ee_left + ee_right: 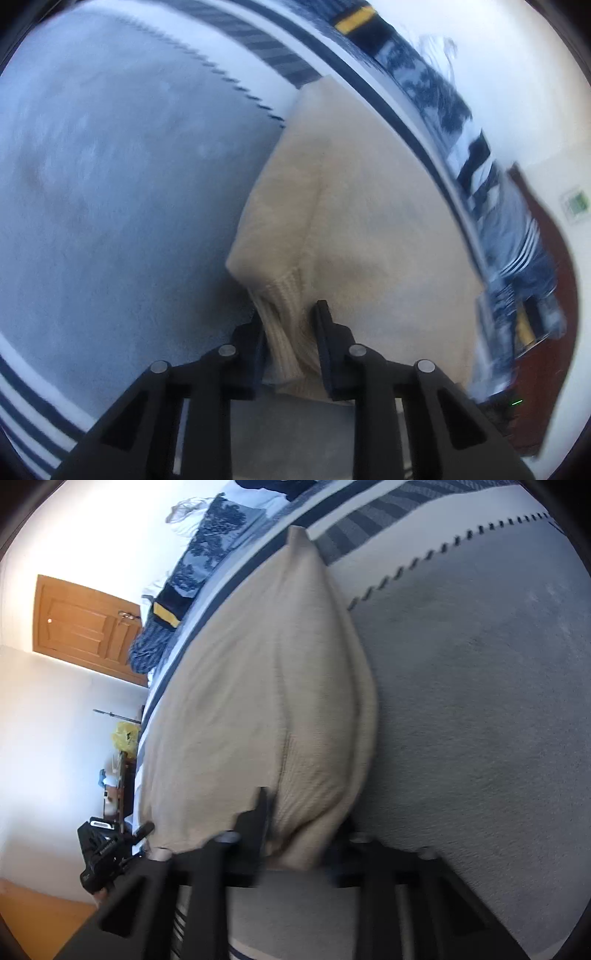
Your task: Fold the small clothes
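Observation:
A cream knitted garment (343, 206) lies over a grey blanket (110, 177) on a bed. My left gripper (290, 332) is shut on its ribbed edge, which bunches between the two black fingers. In the right wrist view the same cream garment (258, 686) stretches away from the camera, lifted in a long fold. My right gripper (299, 830) is shut on its near end; the right finger is mostly hidden by the cloth. The left gripper also shows in the right wrist view (107, 849), at the garment's other corner.
The blanket has white and dark striped borders (280, 48). Dark blue patterned clothes (207, 550) with a yellow band lie at the bed's far edge. A wooden door (81, 624) and white wall stand beyond. A yellow bag (125, 734) sits beside the bed.

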The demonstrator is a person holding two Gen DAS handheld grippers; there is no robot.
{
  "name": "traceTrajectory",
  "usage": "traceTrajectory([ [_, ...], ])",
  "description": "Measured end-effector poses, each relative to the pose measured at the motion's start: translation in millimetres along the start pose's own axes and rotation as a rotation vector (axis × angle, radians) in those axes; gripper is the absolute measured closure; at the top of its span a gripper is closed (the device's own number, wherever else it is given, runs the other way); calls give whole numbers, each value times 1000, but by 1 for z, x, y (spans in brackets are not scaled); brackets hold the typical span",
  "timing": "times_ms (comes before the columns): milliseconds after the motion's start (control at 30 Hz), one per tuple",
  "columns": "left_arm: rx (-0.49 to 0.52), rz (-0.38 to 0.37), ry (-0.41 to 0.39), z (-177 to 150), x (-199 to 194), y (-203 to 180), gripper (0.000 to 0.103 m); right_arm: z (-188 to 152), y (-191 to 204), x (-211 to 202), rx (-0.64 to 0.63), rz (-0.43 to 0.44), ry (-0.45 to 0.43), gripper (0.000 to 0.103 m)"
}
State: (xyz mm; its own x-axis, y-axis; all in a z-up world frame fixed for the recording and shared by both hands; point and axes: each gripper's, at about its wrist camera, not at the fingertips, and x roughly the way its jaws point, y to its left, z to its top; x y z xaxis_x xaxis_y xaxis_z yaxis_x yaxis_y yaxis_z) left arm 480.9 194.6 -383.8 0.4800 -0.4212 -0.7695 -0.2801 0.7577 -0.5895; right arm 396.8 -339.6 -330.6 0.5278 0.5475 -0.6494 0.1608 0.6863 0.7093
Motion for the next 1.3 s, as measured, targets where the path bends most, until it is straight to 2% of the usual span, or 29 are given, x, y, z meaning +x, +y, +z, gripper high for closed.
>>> traceTrajectory([
  [33,-16,-4,9,2,1,2,85,1,-6,0,26,26,4,89],
  [100,-10,-3,7,4,2,1,93,3,-17,0,63,60,16,93],
  [167,-25,-9,6,3,0,2,95,3,-20,1,67,68,16,96],
  [233,-84,-78,1,0,-12,7,96,1,-17,-2,58,53,2,97],
  [267,-81,-110,-20,-3,-25,6,97,-2,-16,-8,54,44,-7,98],
  [333,-18,-119,-52,-16,-51,-5,97,-8,-10,-25,47,53,-51,98],
  [400,18,-108,-56,-36,-74,-9,97,-21,0,-48,33,57,-94,99],
  [500,37,-84,-52,-71,-102,-2,97,-50,7,-70,12,23,-105,99],
  [667,-23,-76,-1,-130,-110,31,97,-109,-12,-94,29,-30,-62,99],
  [767,-46,-107,-40,-155,-134,32,97,-121,-13,-108,13,-45,-70,99],
  [867,-16,-51,-49,-172,-142,35,97,-142,-7,-124,-31,-72,-73,99],
  [967,-21,17,-20,-178,-122,49,96,-167,-18,-119,-22,-121,-22,99],
  [1067,-9,54,-39,-183,-118,47,95,-170,-23,-106,-44,-205,10,96],
  [1167,31,113,-63,-188,-128,41,86,-175,-15,-97,-105,-281,23,91],
  [1300,-10,113,-73,-190,-139,53,71,-181,-10,-107,-116,-342,1,68],
])
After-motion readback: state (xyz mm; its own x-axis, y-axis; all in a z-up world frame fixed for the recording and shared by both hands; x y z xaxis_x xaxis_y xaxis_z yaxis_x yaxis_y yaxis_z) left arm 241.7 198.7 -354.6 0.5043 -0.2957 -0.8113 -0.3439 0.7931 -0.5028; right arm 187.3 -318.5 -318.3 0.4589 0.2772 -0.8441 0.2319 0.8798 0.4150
